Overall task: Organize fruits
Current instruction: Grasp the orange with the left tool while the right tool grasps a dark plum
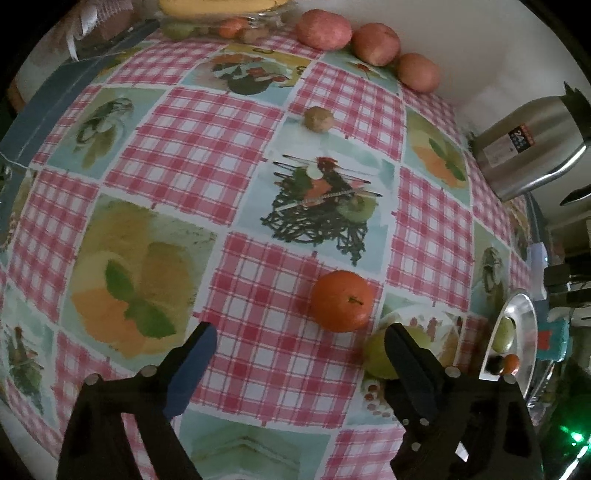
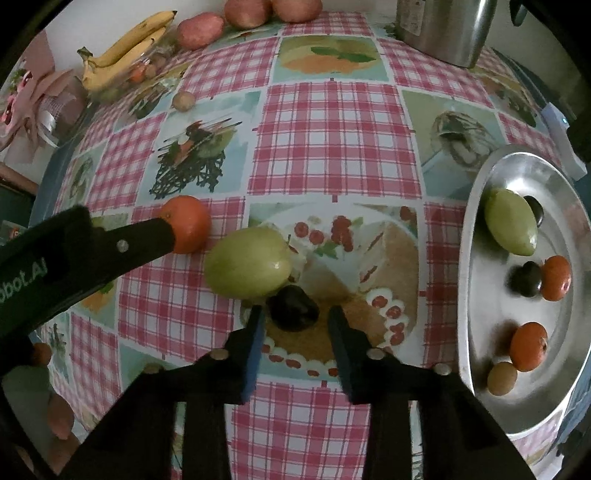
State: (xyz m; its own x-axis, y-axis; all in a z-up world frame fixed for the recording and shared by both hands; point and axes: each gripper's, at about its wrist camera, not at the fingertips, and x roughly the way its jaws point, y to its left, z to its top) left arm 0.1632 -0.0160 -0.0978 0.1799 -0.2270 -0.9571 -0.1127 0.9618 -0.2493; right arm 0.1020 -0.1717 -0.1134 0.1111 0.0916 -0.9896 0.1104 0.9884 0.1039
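Note:
My left gripper [image 1: 299,339] is open and empty above the tablecloth. An orange [image 1: 340,301] lies just beyond it, toward its right finger. A green fruit [image 1: 380,356] lies partly hidden behind that right finger. In the right wrist view my right gripper [image 2: 297,317] is open, its fingers on either side of a dark plum [image 2: 293,308] on the table. The green fruit [image 2: 248,263] touches the plum's far left side. The orange [image 2: 188,223] sits behind the left gripper's finger [image 2: 147,236]. A metal plate [image 2: 480,229] at the right holds a green fruit [image 2: 511,227], oranges, dark plums and a small brown fruit.
Three red apples [image 1: 323,28] line the table's far edge by the wall. A small brown fruit [image 1: 318,119] lies mid-table. Bananas [image 2: 123,48] rest on a glass bowl at the far left. A steel kettle [image 1: 532,147] stands at the far right.

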